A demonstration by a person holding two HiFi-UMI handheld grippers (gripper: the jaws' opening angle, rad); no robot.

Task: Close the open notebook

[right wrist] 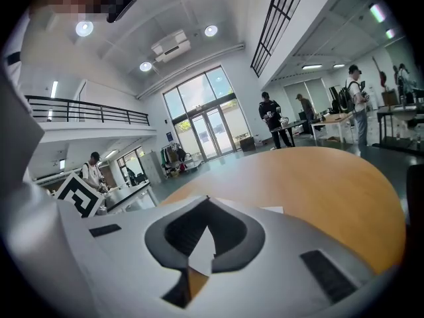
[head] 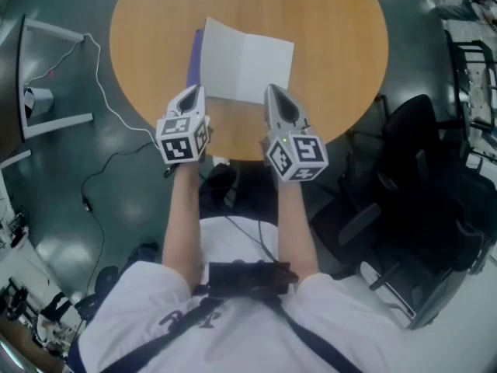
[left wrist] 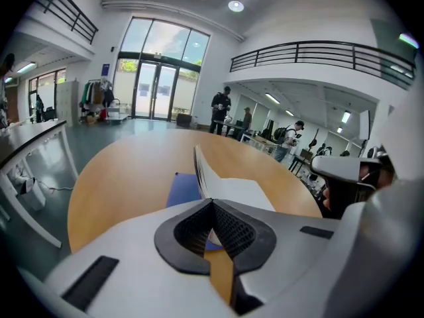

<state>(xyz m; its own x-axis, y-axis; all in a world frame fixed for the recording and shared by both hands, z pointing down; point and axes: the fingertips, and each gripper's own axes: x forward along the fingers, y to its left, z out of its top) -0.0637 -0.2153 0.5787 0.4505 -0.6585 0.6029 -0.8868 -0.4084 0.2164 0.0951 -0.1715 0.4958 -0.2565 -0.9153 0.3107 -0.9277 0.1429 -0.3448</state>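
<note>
On the left gripper (left wrist: 212, 203), the jaws are pressed together on the near edge of the notebook's (head: 248, 68) left-hand pages (left wrist: 199, 171). These stand steeply up off the purple cover (left wrist: 184, 189), which lies flat on the counter (left wrist: 126, 171). The right gripper (right wrist: 207, 199) has its jaws together with nothing between them, and it hangs just over the near edge of the flat right-hand page. The notebook lies open toward the round counter's near edge.
</note>
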